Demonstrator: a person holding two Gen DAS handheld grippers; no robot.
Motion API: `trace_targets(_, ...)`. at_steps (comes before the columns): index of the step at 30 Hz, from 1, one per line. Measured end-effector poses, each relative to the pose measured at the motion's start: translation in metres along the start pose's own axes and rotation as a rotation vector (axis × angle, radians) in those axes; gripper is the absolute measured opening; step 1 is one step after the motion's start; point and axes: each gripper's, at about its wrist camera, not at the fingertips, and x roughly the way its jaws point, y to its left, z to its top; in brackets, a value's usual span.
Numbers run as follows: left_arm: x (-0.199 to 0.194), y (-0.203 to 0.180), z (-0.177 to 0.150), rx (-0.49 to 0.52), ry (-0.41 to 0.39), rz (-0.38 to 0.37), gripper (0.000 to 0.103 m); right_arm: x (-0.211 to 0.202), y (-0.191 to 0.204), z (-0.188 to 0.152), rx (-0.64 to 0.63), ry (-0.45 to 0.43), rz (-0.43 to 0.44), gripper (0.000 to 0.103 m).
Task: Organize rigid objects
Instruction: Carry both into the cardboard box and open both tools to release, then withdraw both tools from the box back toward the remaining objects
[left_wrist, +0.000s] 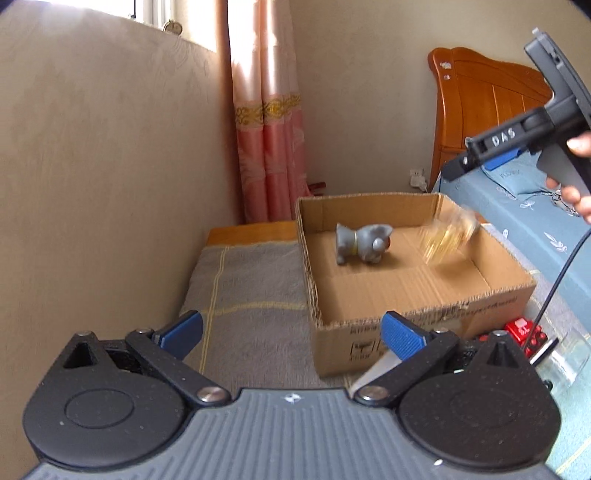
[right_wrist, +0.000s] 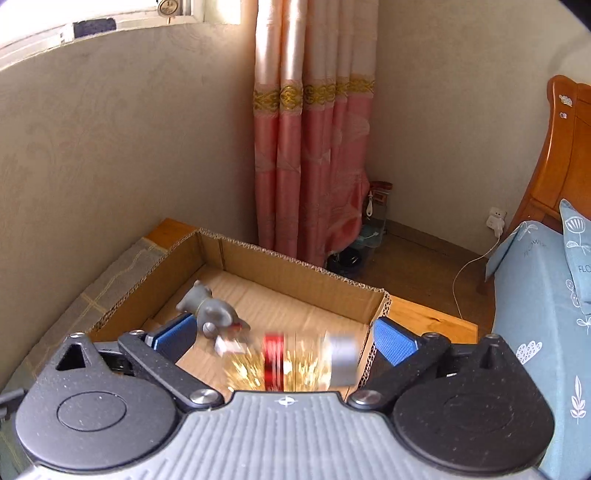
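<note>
We see both grippers, left (left_wrist: 291, 330) and right (right_wrist: 284, 338), spread wide; in the box (left_wrist: 424, 317), a blurred bottle (right_wrist: 295, 360) beside the cat (left_wrist: 364, 240).

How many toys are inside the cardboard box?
2 in the cardboard box: the gray cat figure at the middle, and a blurry gold object, mid-motion, toward the right wall. More may be hidden.

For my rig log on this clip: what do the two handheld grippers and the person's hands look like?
Both grippers, left gripper and right gripper, share a ribbed grey body, two round black discs, black linkage arms with silver pivot bolts, and ribbed blue finger pads. Seen from outside, the right unit has white "DAS" lettering and a black cable. The bare hand shows no sleeve.
</note>
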Motion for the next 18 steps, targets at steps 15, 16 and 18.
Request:
trace_targets(15,-0.021,-0.012,-0.013,0.018,-0.013,-0.05,0.102,-0.046,0.027,-0.042,-0.032,0.028,0.002,0.103)
trace_targets(16,-0.023,-0.013,-0.013,0.021,-0.011,-0.05,0.102,-0.048,0.028,-0.046,-0.03,0.038,0.0,0.103)
trace_targets(18,-0.024,-0.015,-0.015,0.026,-0.007,-0.052,0.102,-0.05,0.03,-0.057,-0.026,0.051,-0.011,0.103)
